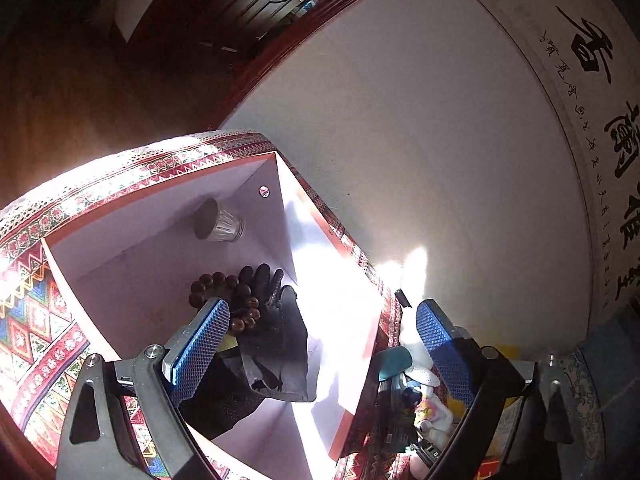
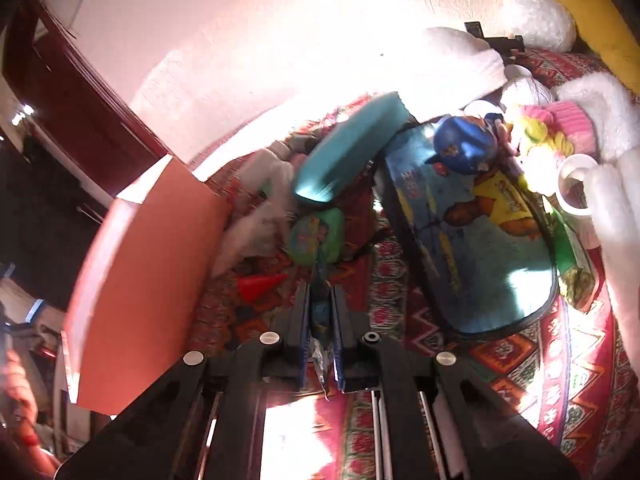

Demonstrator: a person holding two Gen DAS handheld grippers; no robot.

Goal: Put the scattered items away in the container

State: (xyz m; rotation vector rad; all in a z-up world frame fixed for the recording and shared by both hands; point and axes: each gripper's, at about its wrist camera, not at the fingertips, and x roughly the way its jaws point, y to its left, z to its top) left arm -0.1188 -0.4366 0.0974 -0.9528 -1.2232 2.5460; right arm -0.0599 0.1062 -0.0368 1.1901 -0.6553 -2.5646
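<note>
1. The left gripper [image 1: 320, 344], fingers spread wide, hovers over the box [image 1: 328, 220], which holds a glove [image 1: 276, 336], beads [image 1: 224, 292] and a cup [image 1: 220, 222].
2. The right gripper [image 2: 321, 312] is clamped on a small packet [image 2: 320, 320] above the patterned cloth [image 2: 560, 360], beside the box.

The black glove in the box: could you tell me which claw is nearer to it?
Left. The left claw hangs open right over the black glove in the box; the right claw is outside, over the patterned cloth.

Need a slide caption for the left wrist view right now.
Open left gripper above the white-lined box, which holds a black glove, a bead bracelet and a bulb.
</note>
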